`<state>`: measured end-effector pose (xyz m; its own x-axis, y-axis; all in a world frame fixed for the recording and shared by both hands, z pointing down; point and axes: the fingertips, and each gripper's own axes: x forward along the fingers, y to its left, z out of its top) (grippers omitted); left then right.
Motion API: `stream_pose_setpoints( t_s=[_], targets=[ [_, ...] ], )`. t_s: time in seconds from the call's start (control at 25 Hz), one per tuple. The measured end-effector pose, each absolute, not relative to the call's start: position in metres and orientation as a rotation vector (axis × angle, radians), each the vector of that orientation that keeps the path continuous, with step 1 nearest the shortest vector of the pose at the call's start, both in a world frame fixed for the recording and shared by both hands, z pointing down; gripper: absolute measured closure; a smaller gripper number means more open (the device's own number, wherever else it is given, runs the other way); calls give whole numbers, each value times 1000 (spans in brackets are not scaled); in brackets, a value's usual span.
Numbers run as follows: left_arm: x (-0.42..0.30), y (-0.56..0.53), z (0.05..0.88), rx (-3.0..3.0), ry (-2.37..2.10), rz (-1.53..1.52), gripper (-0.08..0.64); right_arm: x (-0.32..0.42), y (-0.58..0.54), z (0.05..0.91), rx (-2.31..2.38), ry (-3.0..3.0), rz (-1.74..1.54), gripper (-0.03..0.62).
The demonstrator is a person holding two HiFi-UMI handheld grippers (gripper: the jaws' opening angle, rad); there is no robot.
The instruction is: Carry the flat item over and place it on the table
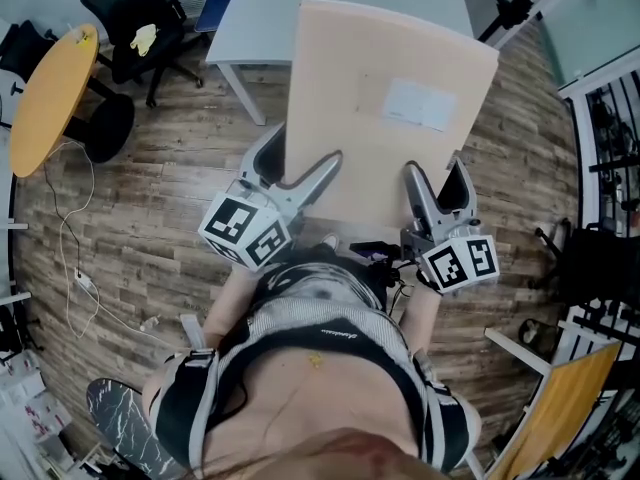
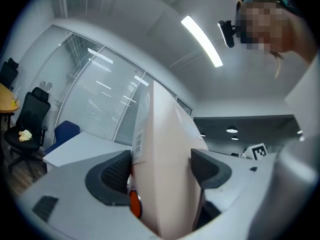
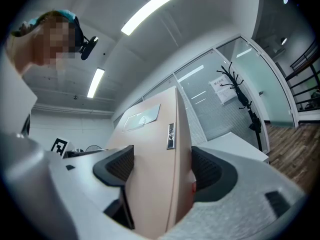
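Note:
A flat beige box (image 1: 385, 118) with a white label is held up in front of me, above the floor. Its far edge overlaps the near side of the white table (image 1: 350, 8). My left gripper (image 1: 300, 183) is shut on the box's near left edge, and the box (image 2: 167, 169) fills the gap between both pads. My right gripper (image 1: 438, 196) is shut on the near right edge, with the box (image 3: 155, 174) squeezed between its pads. In both gripper views the box stands edge-on and rises away from the jaws.
Wood-plank floor (image 1: 160, 208) lies below. A round yellow table (image 1: 50, 93) and black office chairs (image 1: 140, 28) stand at the left, with a cable on the floor. A coat stand (image 3: 242, 101), glass partitions and black shelving (image 1: 610, 148) are at the right.

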<state>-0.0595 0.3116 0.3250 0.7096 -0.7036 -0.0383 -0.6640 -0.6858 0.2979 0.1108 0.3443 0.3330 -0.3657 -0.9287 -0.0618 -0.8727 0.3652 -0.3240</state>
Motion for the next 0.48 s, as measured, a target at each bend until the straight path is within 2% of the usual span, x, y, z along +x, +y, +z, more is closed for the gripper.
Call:
stream_pose_setpoints(
  t_s=[0.48],
  targets=[
    [-48,308,331,2640,-1098,-196,193,123,340,339,-1609,2394,-370,239]
  ],
)
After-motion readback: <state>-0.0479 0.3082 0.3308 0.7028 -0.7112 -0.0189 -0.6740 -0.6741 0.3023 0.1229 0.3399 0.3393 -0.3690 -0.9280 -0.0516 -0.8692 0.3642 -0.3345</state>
